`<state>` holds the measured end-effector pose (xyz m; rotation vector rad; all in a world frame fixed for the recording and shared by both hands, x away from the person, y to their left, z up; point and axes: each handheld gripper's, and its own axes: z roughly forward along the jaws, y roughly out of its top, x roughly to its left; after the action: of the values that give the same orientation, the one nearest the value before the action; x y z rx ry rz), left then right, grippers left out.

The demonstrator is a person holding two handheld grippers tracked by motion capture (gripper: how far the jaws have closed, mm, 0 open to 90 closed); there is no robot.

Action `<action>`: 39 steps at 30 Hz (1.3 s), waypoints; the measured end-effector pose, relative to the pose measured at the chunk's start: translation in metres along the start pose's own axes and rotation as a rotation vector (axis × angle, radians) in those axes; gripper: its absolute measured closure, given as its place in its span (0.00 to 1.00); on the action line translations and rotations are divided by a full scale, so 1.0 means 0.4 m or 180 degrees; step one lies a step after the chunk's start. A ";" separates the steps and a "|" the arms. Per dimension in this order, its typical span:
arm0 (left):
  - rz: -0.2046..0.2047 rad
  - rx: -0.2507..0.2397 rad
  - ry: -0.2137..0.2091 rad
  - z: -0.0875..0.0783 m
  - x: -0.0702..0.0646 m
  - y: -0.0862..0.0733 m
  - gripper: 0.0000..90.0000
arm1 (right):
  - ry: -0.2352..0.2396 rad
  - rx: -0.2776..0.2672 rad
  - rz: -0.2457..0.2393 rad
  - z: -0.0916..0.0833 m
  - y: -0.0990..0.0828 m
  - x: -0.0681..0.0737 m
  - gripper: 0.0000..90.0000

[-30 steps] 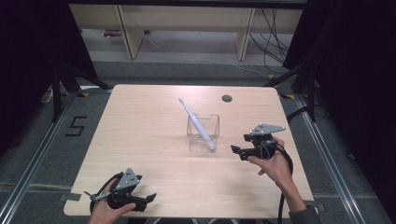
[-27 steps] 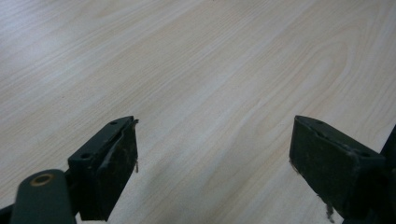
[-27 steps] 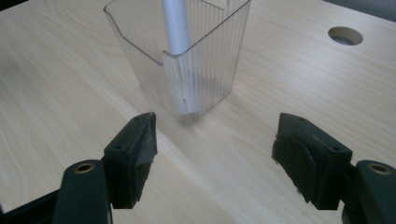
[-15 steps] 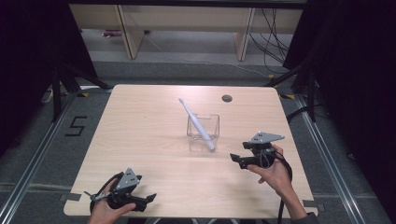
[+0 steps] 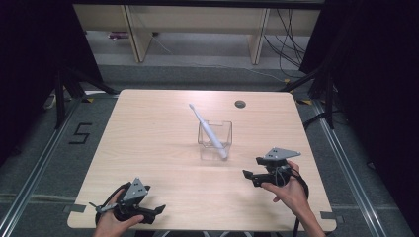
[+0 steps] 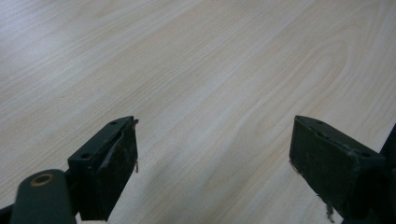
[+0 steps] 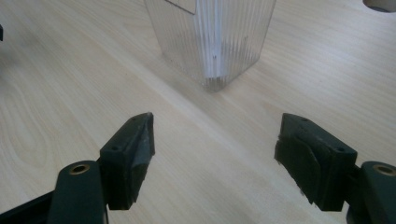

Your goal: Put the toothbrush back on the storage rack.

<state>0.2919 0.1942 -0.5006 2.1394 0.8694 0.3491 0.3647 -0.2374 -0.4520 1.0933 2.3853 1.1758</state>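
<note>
Table (image 5: pixel 163 148): pale wood, all flat and bare where I'm working; a small round hole (image 5: pixel 240 104) sits near the far edge.
Clear ribbed holder (image 5: pixel 215 140): stands upright near the table's middle, empty but for the brush. It looks light, so I judge a sideways nudge would slide or tip it.
White toothbrush (image 5: pixel 207 130): leans in the holder, head up and pointing to the far left, lower end resting in the near right corner. If I knock the shaft, I expect it to lever the holder over.
Right gripper (image 5: pixel 251 173): jaws wide with nothing between them, low over the wood, near the holder's front right and aimed at it in the right gripper view (image 7: pixel 215 154).
Left gripper (image 5: pixel 157 213): jaws wide, empty, parked at the near left edge, well apart from everything.
</note>
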 end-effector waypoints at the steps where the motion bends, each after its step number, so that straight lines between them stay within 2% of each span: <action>1: -0.0002 0.0004 -0.0002 0.000 0.000 0.000 0.16 | 0.0007 0.0009 0.0019 0.000 -0.003 0.002 0.31; 3: 0.0001 0.0002 0.0000 0.000 0.000 0.000 0.16 | -0.0024 -0.0014 -0.0104 0.003 -0.009 -0.004 0.31; 4: -0.0003 0.0003 0.0000 0.000 0.000 0.000 0.16 | 0.0004 0.0037 0.0002 0.001 -0.011 0.003 0.30; 5: 0.0054 0.0047 0.0022 -0.002 0.003 0.000 0.16 | 0.0005 0.0011 0.0024 0.002 -0.015 0.005 0.30; 6: 0.0124 0.0032 0.0026 -0.001 0.007 0.001 0.16 | -0.0023 -0.0027 -0.0042 0.002 -0.018 0.001 0.30; 7: 0.0141 0.0043 0.0033 -0.002 0.008 0.002 0.16 | 0.0004 0.0034 0.0019 0.000 -0.021 0.005 0.30; 9: 0.0042 0.0042 0.0025 -0.002 0.002 0.000 0.16 | -0.0014 0.0018 -0.0037 -0.001 -0.027 0.002 0.30; 11: 0.0054 0.0048 0.0026 -0.001 0.003 0.000 0.16 | -0.0005 0.0000 0.0037 -0.001 -0.035 0.007 0.31; 12: 0.0060 0.0054 0.0023 -0.002 0.003 0.000 0.16 | -0.0027 -0.0022 -0.0026 -0.003 -0.037 0.004 0.31; 13: 0.0053 0.0049 0.0014 -0.001 0.003 0.000 0.16 | -0.0037 -0.0026 0.0037 -0.004 -0.040 0.008 0.31; 14: -0.0003 0.0008 -0.0001 0.001 -0.001 -0.001 0.16 | -0.0066 -0.0042 -0.0065 -0.006 -0.042 0.003 0.31; 15: -0.0004 0.0011 -0.0001 0.001 0.000 -0.001 0.16 | -0.0046 -0.0024 0.0020 -0.008 -0.045 0.008 0.31; 18: 0.0000 0.0011 0.0004 0.001 0.000 -0.001 0.16 | -0.0043 -0.0057 -0.0058 -0.011 -0.055 0.004 0.31; 19: 0.0049 0.0047 0.0020 -0.001 0.003 0.000 0.16 | -0.0040 -0.0028 0.0031 -0.016 -0.060 0.010 0.31; 20: 0.0062 0.0055 0.0023 -0.001 0.004 0.000 0.16 | -0.0052 -0.0064 -0.0027 -0.016 -0.062 0.007 0.31; 21: 0.0070 0.0064 0.0013 -0.001 0.004 0.000 0.16 | -0.0034 -0.0041 0.0050 -0.018 -0.066 0.012 0.31; 23: 0.0086 0.0081 0.0008 -0.002 0.005 0.000 0.16 | -0.0047 -0.0060 -0.0040 -0.022 -0.070 0.009 0.31; 25: 0.0085 0.0082 0.0009 -0.002 0.005 0.000 0.16 | -0.0041 -0.0059 -0.0033 -0.026 -0.075 0.011 0.31; 26: 0.0058 0.0056 0.0026 -0.001 0.004 -0.001 0.16 | -0.0012 -0.0038 0.0045 -0.029 -0.078 0.016 0.31; 29: 0.0031 0.0041 0.0020 0.000 0.003 -0.001 0.16 | -0.0028 -0.0021 0.0012 -0.033 -0.087 0.014 0.31; 31: 0.0088 0.0084 0.0012 -0.002 0.005 -0.001 0.16 | -0.0017 0.0004 0.0027 -0.036 -0.092 0.015 0.31; 33: 0.0048 0.0054 0.0014 0.000 0.003 -0.001 0.16 | -0.0002 -0.0019 0.0011 -0.036 -0.098 0.015 0.31; 34: 0.0084 0.0084 0.0013 -0.002 0.005 -0.001 0.16 | 0.0016 0.0013 -0.0001 -0.038 -0.100 0.014 0.31; 35: 0.0079 0.0080 0.0013 -0.001 0.005 -0.001 0.16 | 0.0026 0.0013 0.0057 -0.038 -0.103 0.017 0.31; 36: 0.0085 0.0079 0.0014 -0.002 0.005 -0.001 0.16 | -0.0037 0.0022 -0.0006 -0.041 -0.105 0.014 0.31; 39: 0.0080 0.0077 0.0014 -0.002 0.005 -0.001 0.16 | -0.0026 0.0035 -0.0023 -0.045 -0.114 0.012 0.30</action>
<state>0.2928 0.1960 -0.5005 2.1742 0.8538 0.3579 0.3287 -0.2615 -0.4751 1.0899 2.3902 1.1552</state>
